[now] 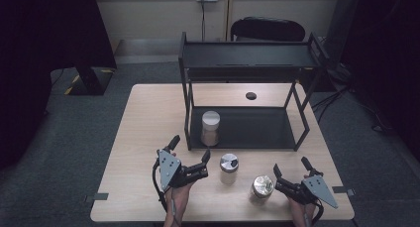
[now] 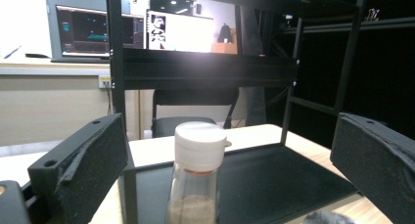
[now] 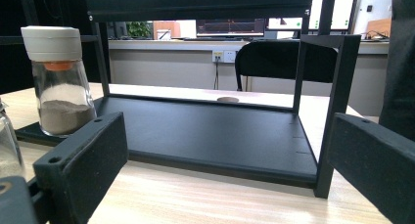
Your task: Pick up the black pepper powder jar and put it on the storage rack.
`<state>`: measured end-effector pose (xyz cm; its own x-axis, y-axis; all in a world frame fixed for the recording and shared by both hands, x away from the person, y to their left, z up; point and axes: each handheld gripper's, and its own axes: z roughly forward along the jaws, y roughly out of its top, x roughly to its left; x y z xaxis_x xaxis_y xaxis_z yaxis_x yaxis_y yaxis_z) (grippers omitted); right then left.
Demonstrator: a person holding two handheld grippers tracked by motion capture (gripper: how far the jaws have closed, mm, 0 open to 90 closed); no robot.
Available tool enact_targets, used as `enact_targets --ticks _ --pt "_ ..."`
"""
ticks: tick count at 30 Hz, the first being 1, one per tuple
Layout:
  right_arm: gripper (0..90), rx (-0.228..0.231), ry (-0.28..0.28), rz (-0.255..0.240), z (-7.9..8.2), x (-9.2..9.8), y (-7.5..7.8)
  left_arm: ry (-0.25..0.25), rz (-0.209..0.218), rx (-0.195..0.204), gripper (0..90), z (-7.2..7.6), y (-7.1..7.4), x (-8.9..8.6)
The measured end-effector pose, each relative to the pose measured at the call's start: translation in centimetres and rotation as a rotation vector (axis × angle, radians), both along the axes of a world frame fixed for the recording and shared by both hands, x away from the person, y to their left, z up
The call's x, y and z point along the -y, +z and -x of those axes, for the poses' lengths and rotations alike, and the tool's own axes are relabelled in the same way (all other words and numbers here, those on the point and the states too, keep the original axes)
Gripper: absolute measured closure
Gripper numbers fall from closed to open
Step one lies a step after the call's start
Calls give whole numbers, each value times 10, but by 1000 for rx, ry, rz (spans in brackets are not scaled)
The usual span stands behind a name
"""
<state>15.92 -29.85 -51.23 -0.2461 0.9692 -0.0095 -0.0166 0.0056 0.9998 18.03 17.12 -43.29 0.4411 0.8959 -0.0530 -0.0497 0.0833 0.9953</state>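
A black two-tier rack (image 1: 297,125) stands at the middle of the table. A white-lidded glass shaker (image 1: 210,127) with brown powder sits at the left end of its lower shelf (image 3: 205,131). Two more jars stand on the table in front: one grey-lidded (image 1: 229,168), one with a shiny metal lid (image 1: 262,188). My left gripper (image 1: 190,147) is open and points at the white-lidded shaker (image 2: 199,158), a short way off. To the right of the shiny jar, my right gripper (image 1: 290,165) is open and faces the rack; the shaker (image 3: 59,82) shows at its left.
A small black disc (image 1: 251,95) lies on the table behind the rack. A black chair (image 1: 268,28) stands beyond the far edge. The rack's upper shelf (image 1: 247,56) overhangs the lower one. Bare tabletop (image 1: 143,138) lies left of the rack.
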Motion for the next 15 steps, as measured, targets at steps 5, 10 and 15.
enact_targets --ticks 5,10,15 --pt "6 0 0 0 0 0 0 13 -6 6 1 7 -7 -4" --pt "6 0 -3 0 0 -1 0 20 -9 2 1 10 -11 -7" --pt "6 -1 -2 -1 0 0 0 29 -3 -5 1 13 -16 -11"
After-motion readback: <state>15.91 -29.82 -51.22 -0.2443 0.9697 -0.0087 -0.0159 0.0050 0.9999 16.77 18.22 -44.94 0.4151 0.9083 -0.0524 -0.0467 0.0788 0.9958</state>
